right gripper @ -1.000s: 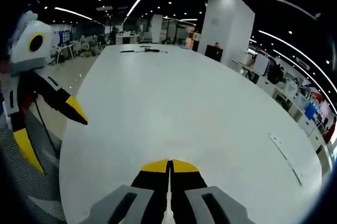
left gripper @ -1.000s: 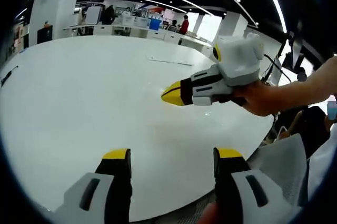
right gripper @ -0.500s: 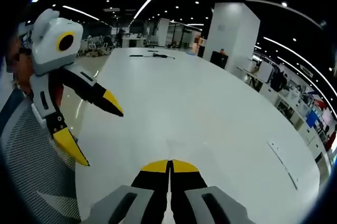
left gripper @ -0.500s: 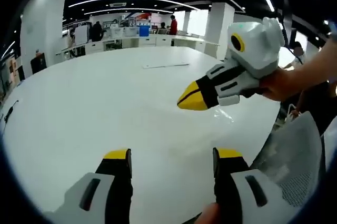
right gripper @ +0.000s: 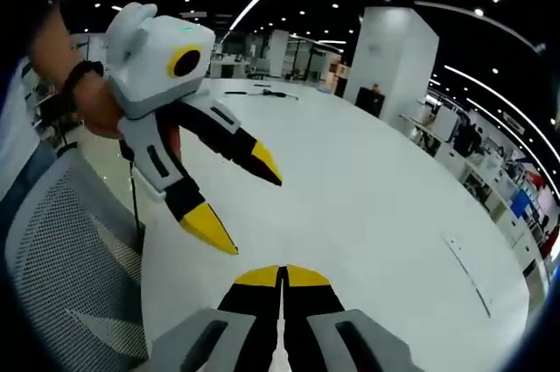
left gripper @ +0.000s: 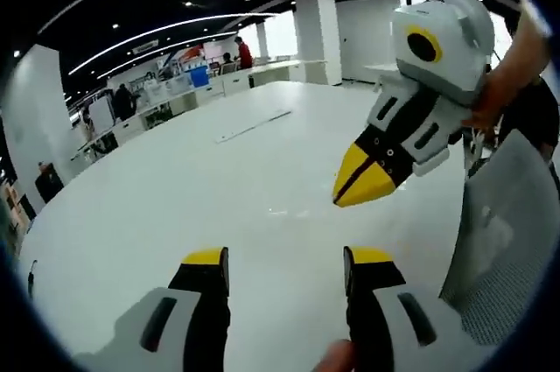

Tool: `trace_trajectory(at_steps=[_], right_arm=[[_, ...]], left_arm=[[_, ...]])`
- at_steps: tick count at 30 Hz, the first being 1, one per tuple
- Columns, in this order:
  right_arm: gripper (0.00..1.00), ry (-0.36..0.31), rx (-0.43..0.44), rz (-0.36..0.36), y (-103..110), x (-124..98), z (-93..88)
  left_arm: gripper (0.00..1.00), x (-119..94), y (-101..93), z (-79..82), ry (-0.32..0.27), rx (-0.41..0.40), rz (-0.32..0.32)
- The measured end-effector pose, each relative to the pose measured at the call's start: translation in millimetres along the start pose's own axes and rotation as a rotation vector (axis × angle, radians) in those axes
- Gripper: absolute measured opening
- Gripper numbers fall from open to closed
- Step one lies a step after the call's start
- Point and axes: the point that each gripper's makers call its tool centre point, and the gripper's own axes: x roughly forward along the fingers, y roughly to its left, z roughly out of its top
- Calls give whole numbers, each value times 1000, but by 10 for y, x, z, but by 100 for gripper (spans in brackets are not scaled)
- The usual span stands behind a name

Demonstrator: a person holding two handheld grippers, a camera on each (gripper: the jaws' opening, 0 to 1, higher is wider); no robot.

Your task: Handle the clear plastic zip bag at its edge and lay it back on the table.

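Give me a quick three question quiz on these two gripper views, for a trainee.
1. True or false: the right gripper has its jaws pressed together.
2. Which one has its jaws apart? A: the left gripper. B: the right gripper.
3. Fill in: at the edge of the white table stands a mesh-backed ____.
Key: 1 true; 2 A; 3 chair.

The clear zip bag [left gripper: 254, 125] lies flat on the white table [left gripper: 131, 214], well away on the far side. It shows as a thin, pale, straight strip, seemingly its zip edge [right gripper: 472, 271]. Its clear body is too faint to make out against the tabletop.
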Motion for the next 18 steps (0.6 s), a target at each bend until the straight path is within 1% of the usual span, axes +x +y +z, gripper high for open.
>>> trace_trajectory(at_steps=[1, 2, 4, 5, 6, 7, 8, 9, 14, 18], right_arm=[[0, 1, -3, 1, 9, -7, -3], [0, 2, -4, 1, 11, -9, -4], [0, 2, -6, 8, 29, -17, -2], [0, 4, -12, 10, 35, -18, -5], [0, 5, -13, 11, 38, -20, -6], [0, 5, -13, 13, 39, -20, -7], [0, 4, -14, 14, 42, -21, -3], [0, 5, -17, 15, 48, -24, 0], [0, 5, -25, 23, 79, -42, 16], [0, 2, -29, 28, 95, -55, 22]], left_arm=[[50, 33, -3, 20, 0, 11, -10], [49, 50, -9, 52, -3, 51, -22], [47, 82, -27, 68, -2, 83, -41], [46, 109, -46, 69, 9, 129, -57], [44, 125, -63, 72, 14, 157, -69], [43, 149, -99, 98, 3, 173, -86], [41, 170, -115, 99, -1, 181, -99], [40, 191, -123, 90, 6, 193, -101], [34, 261, -154, 80, 5, 248, -127], [27, 294, -149, 67, 9, 264, -137]])
